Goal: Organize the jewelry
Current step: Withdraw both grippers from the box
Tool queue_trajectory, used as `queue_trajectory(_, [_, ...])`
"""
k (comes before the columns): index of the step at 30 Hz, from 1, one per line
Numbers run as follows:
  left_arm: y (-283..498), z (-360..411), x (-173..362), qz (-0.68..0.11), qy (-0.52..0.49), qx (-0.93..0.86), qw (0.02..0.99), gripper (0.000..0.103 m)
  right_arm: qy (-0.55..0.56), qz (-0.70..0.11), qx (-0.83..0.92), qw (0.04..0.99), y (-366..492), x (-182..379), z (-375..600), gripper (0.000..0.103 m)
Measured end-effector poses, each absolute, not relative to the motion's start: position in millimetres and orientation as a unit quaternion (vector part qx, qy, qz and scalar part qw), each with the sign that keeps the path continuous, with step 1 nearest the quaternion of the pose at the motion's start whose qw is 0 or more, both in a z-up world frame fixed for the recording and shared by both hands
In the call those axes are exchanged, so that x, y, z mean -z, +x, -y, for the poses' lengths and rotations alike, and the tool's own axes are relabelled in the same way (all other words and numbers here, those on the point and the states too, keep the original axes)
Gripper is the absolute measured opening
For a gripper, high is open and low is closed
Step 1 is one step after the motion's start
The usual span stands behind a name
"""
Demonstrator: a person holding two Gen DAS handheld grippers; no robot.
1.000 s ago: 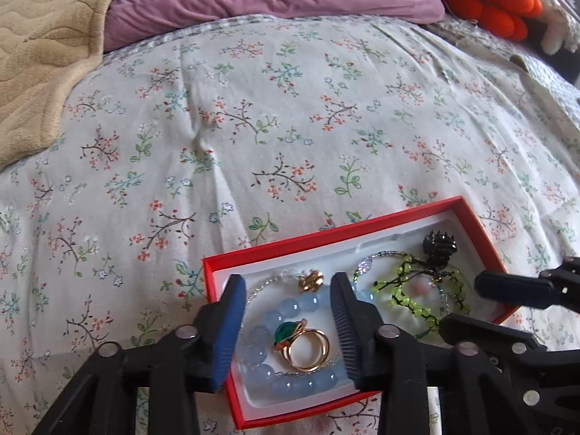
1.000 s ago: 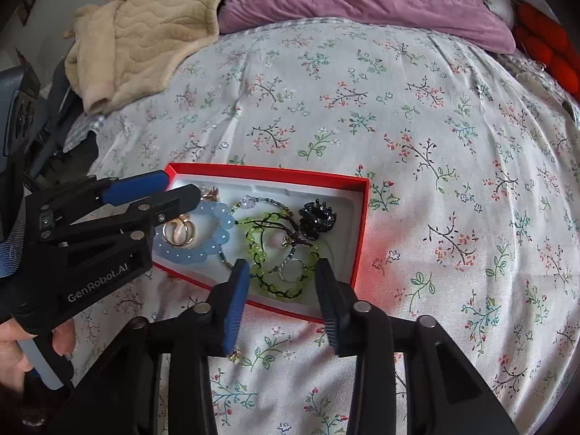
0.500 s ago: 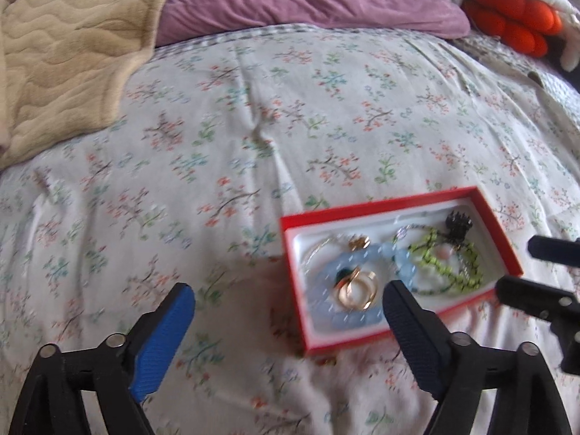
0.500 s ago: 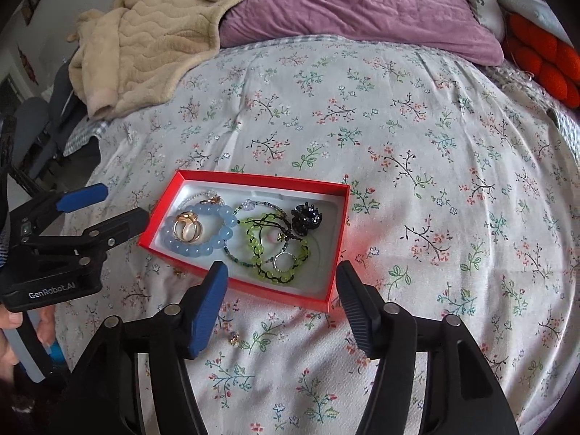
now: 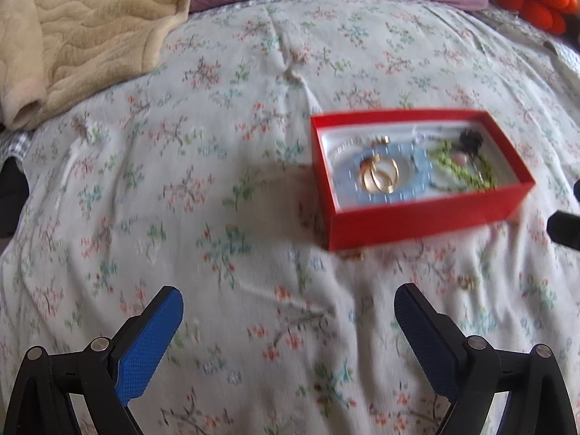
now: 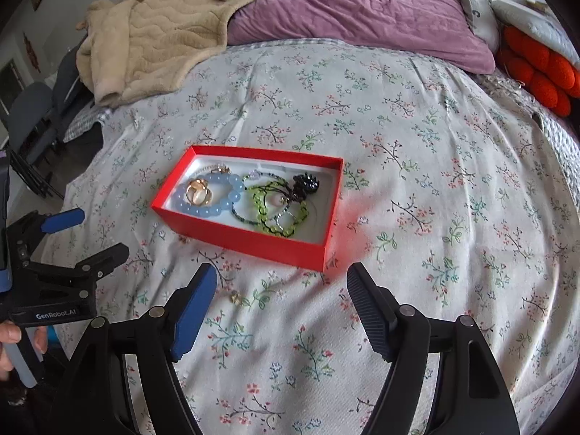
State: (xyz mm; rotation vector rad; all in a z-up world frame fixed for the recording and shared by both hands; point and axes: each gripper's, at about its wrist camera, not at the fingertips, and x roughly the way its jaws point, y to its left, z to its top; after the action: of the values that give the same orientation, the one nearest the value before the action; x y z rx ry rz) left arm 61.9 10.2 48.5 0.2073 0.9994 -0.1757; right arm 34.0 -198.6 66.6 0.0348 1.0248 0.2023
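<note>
Red box w/ jewelry sits on floral bedspread, just ahead of right gripper, right of left gripper. Both angled down, jaws opening, nothing btwn. Small earring lies loose near right tips.

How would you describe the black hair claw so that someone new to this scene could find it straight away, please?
On the floral bedspread sits an open red box lined in white. Look to its end farthest from the pale blue bead bracelet, just past the green beaded bracelet. There the black hair claw lies, the only dark, toothed, chunky piece among rings and beads.
</note>
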Motion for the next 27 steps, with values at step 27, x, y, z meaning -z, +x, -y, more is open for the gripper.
queue_trajectory(27, [21, -24, 4, -0.506, 0.067, 0.099, 0.854, 0.097, -0.077, -0.529, -0.104, 0.839, 6, 16, 154, 0.078])
